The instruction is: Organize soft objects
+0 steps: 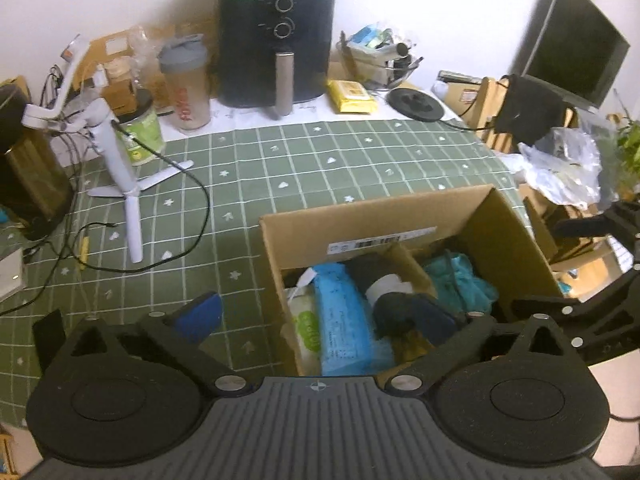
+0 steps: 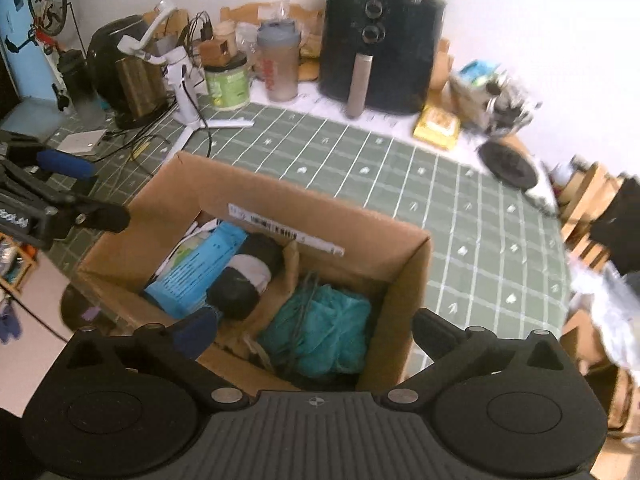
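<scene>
Green checked tablecloth (image 1: 320,160) carries a divided cardboard box (image 1: 376,216) holding a blue pack (image 1: 344,312) and teal towel (image 2: 324,328), both grippers (image 1: 316,316) (image 2: 308,336) gaping empty.

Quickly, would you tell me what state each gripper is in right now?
Left gripper: open, holding nothing, above the cardboard box.
Right gripper: open, holding nothing, above the same box.

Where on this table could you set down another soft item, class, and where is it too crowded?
Free: the green checked tablecloth between the cardboard box and the air fryer. Crowded: the left side, with the white tripod and black cables, and the back edge beside the shaker bottle.
</scene>
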